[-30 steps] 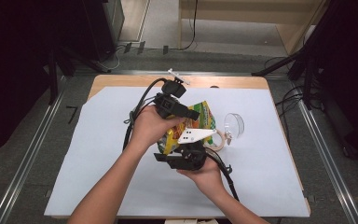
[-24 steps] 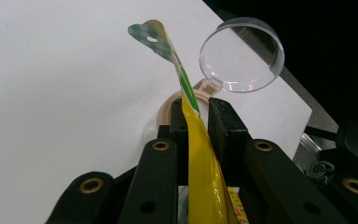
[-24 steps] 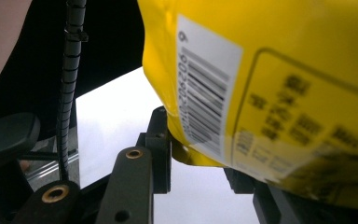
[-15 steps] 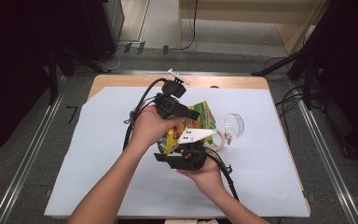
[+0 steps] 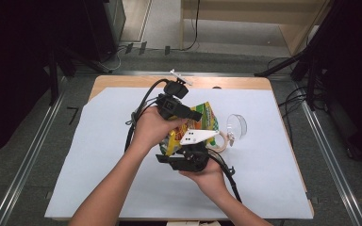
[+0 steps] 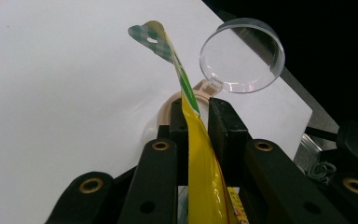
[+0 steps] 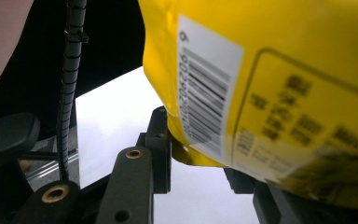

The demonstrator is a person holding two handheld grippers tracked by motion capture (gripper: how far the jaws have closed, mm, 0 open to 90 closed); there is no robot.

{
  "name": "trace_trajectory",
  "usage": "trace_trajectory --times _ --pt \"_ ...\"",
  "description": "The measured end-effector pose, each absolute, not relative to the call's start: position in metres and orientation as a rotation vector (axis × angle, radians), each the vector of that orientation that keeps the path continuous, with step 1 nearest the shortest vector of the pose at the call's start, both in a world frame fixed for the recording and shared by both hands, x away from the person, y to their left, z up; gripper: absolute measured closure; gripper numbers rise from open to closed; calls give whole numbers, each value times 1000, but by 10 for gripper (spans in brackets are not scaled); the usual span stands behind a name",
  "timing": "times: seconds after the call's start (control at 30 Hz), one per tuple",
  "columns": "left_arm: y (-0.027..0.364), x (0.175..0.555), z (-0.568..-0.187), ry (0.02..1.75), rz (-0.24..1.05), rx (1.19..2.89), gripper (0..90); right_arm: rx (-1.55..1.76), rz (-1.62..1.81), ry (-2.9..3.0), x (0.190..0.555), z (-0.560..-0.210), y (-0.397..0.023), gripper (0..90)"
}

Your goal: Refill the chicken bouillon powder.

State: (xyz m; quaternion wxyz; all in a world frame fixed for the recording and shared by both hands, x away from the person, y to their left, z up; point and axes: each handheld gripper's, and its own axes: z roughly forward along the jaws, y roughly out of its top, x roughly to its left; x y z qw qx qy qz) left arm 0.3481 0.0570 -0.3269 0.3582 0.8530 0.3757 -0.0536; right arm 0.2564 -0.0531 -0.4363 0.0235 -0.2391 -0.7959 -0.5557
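bag [image 6: 204,168]: glossy yellow plastic film, smooth, with a matt white printed barcode label [image 7: 208,88]
lid [image 6: 241,55]: clear, shiny plastic, smooth
ring [image 5: 218,141]: beige, looks like matt plastic
sheet [image 5: 103,155]: white, matt, paper-like, smooth
table [image 5: 122,81]: pale wood edge at the far side
left gripper [image 6: 199,116]: matt black plastic jaws, brass-coloured metal rivets
right gripper [image 7: 193,154]: matt black plastic, brass-coloured rivets; ribbed black cable; matt white plate on top
floor [image 5: 23,155]: grey, dull, with metal rails
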Motion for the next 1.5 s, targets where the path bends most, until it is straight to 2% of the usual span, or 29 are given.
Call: trace_trajectory --times 1.5 --pt "64 354 -324 991 -133 2180 800 -701 -1677 -2476 265 -430 -51 685"
